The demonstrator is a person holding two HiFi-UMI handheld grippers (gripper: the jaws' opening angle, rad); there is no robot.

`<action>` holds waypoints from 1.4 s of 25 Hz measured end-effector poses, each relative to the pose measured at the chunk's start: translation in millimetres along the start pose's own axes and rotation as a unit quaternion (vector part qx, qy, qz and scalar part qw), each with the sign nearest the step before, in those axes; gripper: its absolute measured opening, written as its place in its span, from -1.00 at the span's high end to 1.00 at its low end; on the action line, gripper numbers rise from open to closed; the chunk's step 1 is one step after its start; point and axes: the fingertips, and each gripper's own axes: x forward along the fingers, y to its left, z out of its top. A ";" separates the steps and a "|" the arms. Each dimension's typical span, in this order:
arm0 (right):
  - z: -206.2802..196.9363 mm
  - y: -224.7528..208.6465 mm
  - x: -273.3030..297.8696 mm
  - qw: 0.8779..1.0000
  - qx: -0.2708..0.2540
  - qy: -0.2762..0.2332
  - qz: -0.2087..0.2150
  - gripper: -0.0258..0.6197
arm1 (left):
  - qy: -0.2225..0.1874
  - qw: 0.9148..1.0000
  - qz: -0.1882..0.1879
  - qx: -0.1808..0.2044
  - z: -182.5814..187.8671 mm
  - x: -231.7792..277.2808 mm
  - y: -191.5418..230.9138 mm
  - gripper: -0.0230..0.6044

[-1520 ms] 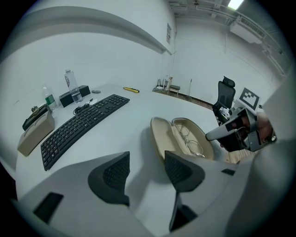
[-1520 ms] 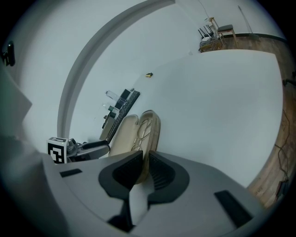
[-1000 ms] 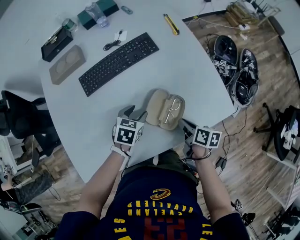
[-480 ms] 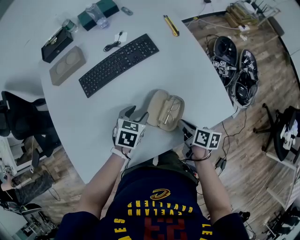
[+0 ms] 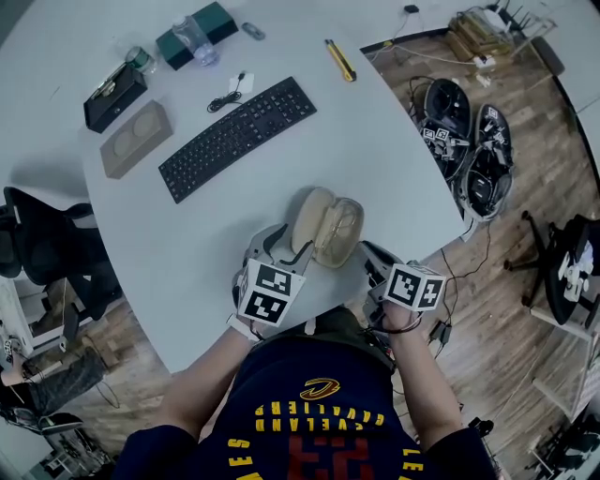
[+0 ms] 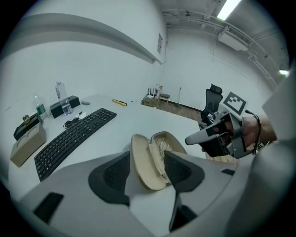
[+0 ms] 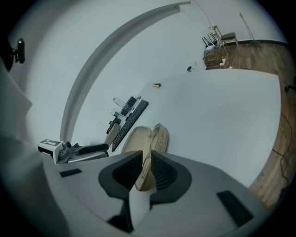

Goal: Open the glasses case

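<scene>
The beige glasses case [image 5: 326, 225] lies open on the white table [image 5: 394, 141], lid to the left and base to the right, with glasses [image 5: 343, 231] in the base. My left gripper [image 5: 272, 236] hangs just below and left of the lid with its jaws wide open; the case [image 6: 147, 162] shows between them, untouched. My right gripper [image 5: 368, 251] hovers off the case's lower right edge. Its jaws stand only a narrow gap apart, and the case [image 7: 155, 134] shows beyond them. The right gripper [image 6: 189, 138] points at the base.
A black keyboard [image 5: 239, 136] lies behind the case. Further back are a tan box [image 5: 134, 139], a black pouch [image 5: 114, 94], a green box with a bottle [image 5: 192, 28] and a yellow cutter [image 5: 342, 61]. The table's rounded edge runs close on the right, above gear on the floor [image 5: 469, 141].
Both grippers have risen and drawn back from the case toward the person, the left one more. The case has stayed open in the same spot.
</scene>
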 end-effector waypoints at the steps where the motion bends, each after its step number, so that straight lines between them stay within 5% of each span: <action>1: 4.7 4.1 -4.6 1.000 -0.008 -0.007 -0.003 0.75 | -0.008 1.000 -0.003 0.001 4.9 -5.0 -2.2 0.14; 11: 56.8 83.3 -63.1 0.981 -0.164 -0.102 -0.010 0.75 | -0.115 0.988 -0.099 -0.009 55.3 -73.4 -31.3 0.26; 18: 76.0 152.6 -109.0 0.949 -0.276 -0.155 0.004 0.77 | -0.216 0.969 -0.120 -0.015 99.9 -126.6 -39.4 0.87; 28: 66.3 220.6 -140.8 0.894 -0.402 -0.195 0.013 0.80 | -0.273 0.949 -0.155 0.019 120.7 -172.0 -73.2 0.88; 35: 57.1 238.6 -143.8 0.890 -0.409 -0.201 0.022 0.80 | -0.287 0.943 -0.166 0.009 126.2 -182.1 -79.2 0.88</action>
